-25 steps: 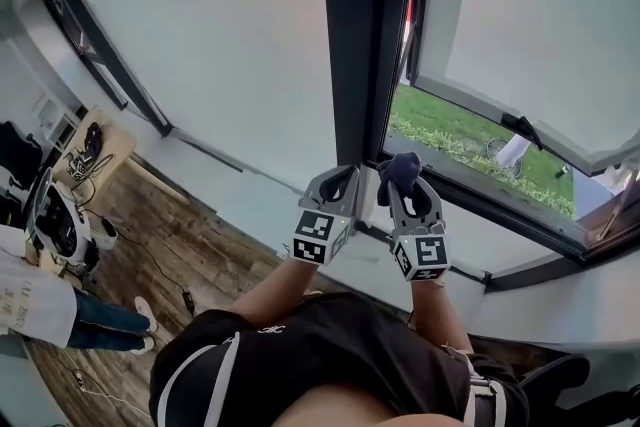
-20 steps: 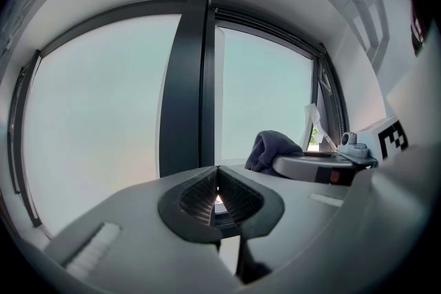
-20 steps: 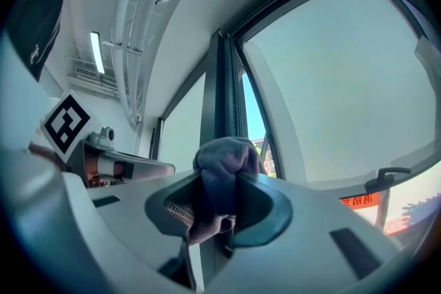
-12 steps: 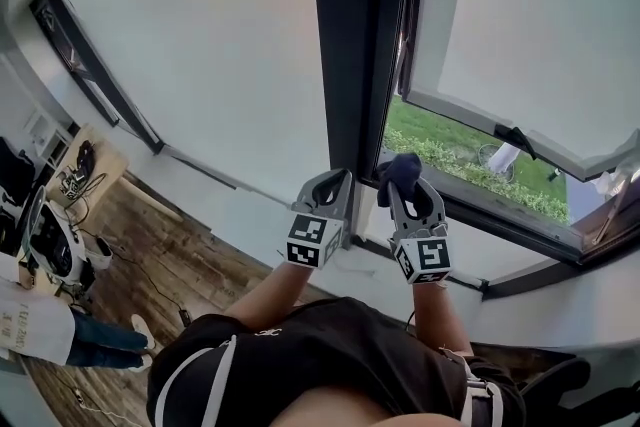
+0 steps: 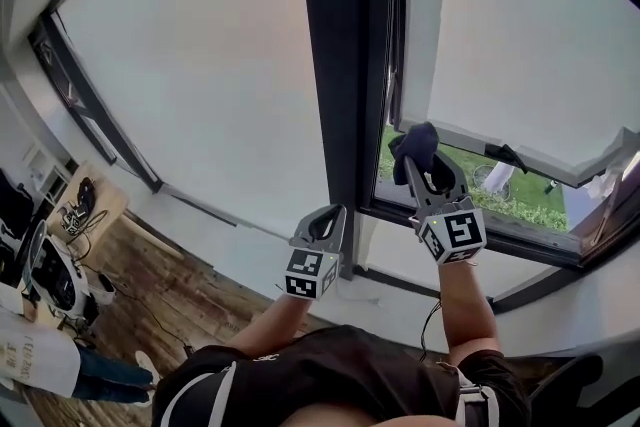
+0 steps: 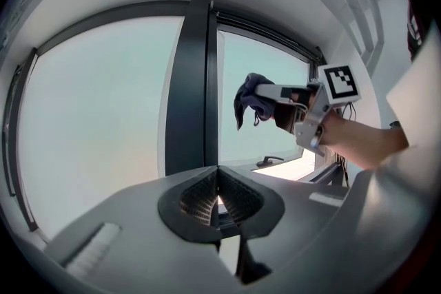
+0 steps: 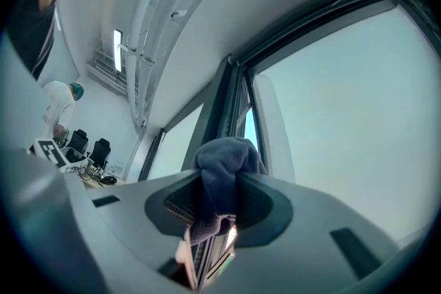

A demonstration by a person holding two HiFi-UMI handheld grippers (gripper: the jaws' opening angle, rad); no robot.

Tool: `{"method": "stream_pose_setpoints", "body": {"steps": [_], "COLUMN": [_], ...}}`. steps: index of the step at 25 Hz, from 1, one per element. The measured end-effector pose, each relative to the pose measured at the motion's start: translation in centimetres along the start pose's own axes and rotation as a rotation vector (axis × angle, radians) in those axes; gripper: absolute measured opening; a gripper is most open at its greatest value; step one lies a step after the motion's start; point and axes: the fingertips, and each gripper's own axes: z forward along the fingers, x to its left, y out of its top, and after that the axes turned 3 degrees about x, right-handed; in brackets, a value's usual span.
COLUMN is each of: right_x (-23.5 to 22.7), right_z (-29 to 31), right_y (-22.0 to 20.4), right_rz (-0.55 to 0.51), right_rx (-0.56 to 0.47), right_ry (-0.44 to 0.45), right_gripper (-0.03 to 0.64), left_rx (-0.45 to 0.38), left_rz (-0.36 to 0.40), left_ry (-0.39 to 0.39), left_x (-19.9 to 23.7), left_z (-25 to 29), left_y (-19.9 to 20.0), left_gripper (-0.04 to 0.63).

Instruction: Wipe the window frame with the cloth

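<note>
My right gripper (image 5: 425,158) is shut on a dark blue cloth (image 5: 415,143), raised in front of the open window sash's white edge (image 5: 423,15), just right of the dark vertical window frame (image 5: 345,55). In the right gripper view the cloth (image 7: 222,175) bulges out between the jaws, with the frame (image 7: 224,107) rising just behind it. My left gripper (image 5: 330,220) is lower, at the foot of the frame, shut and holding nothing. In the left gripper view the shut jaws point at the dark frame (image 6: 193,86), and the right gripper with the cloth (image 6: 251,98) shows to the right.
The opened sash has a dark handle (image 5: 515,157); grass (image 5: 500,195) lies outside below. A dark bottom rail (image 5: 470,240) and a white sill (image 5: 410,265) run under the opening. Left is a large fixed pane (image 5: 200,65). Desks, gear (image 5: 55,255) and a standing person (image 5: 40,365) are at lower left.
My right gripper has risen with the cloth from the bottom rail to the sash's lower left corner. The left gripper has dropped slightly and stayed shut. The view tilted upward.
</note>
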Motion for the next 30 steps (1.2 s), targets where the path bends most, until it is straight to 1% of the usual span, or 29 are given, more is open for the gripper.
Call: {"method": "stream_pose_setpoints", "body": {"steps": [5, 8, 11, 16, 19, 22, 25, 27, 30], "right_x": [-2.2, -2.8, -3.1, -4.1, -5.2, -7.0, -8.4, -8.5, -8.1], "right_z": [2.0, 3.1, 4.1, 6.4, 8.5, 10.0, 11.8, 13.2, 13.7], "right_y": [5.7, 9.7, 13.9, 20.4, 23.3, 24.9, 27.6, 29.1, 29.5], "right_rz": [-0.114, -0.184, -0.211, -0.167, -0.116, -0.058, -0.023, 0.002, 0.035], "right_rx": [-0.035, -0.067, -0.094, -0.071, -0.040, -0.027, -0.047, -0.053, -0.050], "right_ry": [-0.003, 0.028, 0.075, 0.181, 0.222, 0.216, 0.186, 0.184, 0.202], "right_gripper": [0.118, 0.118, 0.119, 0.120, 0.120, 0.120, 0.120, 0.121, 0.121], "left_rx": [-0.012, -0.026, -0.029, -0.044, -0.058, -0.078, -0.090, -0.092, -0.090], "left_rz": [-0.004, -0.002, -0.002, -0.007, -0.007, -0.014, -0.027, -0.033, -0.043], "left_ry": [-0.003, -0.011, -0.017, -0.022, -0.018, -0.003, 0.010, 0.014, 0.018], "left_x": [0.1, -0.2, -0.4, -0.6, -0.5, -0.1, 1.1, 1.8, 1.8], "left_z": [-0.7, -0.9, -1.5, -2.0, -2.7, -3.3, -3.9, -4.3, -4.5], "left_y": [0.3, 0.8, 1.0, 1.4, 2.0, 2.2, 3.2, 3.7, 2.8], "left_gripper": [0.009, 0.009, 0.009, 0.009, 0.009, 0.009, 0.009, 0.009, 0.009]}}
